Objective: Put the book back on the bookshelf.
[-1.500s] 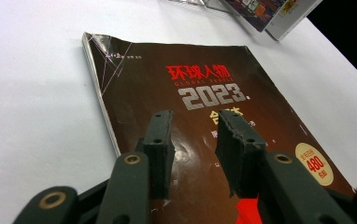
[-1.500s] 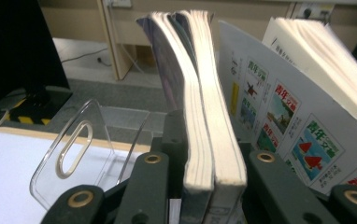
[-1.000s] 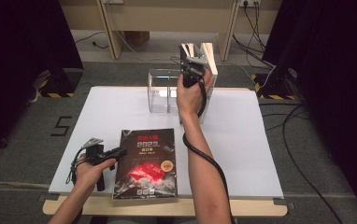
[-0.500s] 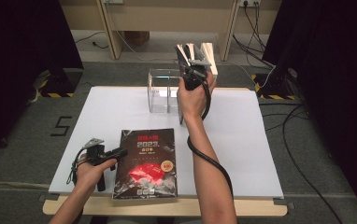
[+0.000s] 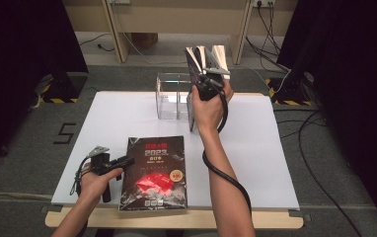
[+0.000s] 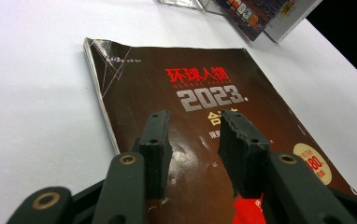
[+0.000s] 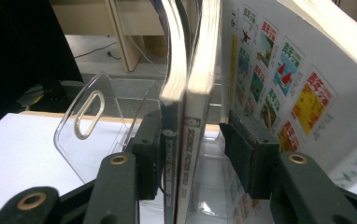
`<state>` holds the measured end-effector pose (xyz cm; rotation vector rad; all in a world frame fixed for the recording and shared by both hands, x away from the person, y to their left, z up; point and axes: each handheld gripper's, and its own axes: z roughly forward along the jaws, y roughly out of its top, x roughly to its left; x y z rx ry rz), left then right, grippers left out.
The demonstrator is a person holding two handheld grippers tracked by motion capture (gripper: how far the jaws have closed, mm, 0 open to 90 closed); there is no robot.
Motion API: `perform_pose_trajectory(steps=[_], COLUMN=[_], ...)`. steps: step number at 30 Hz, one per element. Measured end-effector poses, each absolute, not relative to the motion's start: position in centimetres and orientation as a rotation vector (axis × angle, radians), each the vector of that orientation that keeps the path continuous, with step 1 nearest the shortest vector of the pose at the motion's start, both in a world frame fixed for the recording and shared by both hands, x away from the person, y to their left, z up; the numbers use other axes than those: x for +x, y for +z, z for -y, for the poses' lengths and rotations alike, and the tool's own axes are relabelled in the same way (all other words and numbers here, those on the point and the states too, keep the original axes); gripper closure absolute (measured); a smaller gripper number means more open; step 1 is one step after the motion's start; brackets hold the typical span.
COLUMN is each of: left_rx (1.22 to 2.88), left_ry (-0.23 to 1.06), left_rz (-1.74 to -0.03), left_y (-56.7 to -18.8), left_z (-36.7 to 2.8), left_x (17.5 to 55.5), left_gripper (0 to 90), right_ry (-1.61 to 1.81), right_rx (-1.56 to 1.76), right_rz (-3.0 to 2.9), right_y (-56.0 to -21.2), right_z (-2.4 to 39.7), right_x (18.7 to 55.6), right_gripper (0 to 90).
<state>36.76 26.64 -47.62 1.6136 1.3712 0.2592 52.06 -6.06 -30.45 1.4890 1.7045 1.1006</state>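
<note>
- The right gripper [image 7: 193,140] has its jaws partly spread and just opening; two upright magazines [image 7: 188,93] stand between the pads, which look slack against the spines.
- Those magazines are thin, pale-spined, one lettered down its spine; a third with coloured cover thumbnails [image 7: 279,88] leans just right of them.
- They sit in the clear acrylic rack [image 5: 174,96].
- The left gripper [image 6: 193,140] hovers half open, gripping nothing, near that rack, over a dark glossy magazine [image 6: 204,116] with red and silver titles, lying flat on the white table [image 5: 275,148].
</note>
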Motion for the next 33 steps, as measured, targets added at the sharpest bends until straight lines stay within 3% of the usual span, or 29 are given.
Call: perform_pose_trajectory(steps=[33], left_rx=[1.613], left_ry=[0.267], left_rz=[-1.377], left_y=[-47.8], left_z=[-26.4], left_x=[36.8], left_gripper=[62.9], right_ry=[1.156], right_rx=[1.469], right_rz=[-1.693], right_y=[-30.5], right_z=[6.8], right_x=[50.3], right_gripper=[56.0])
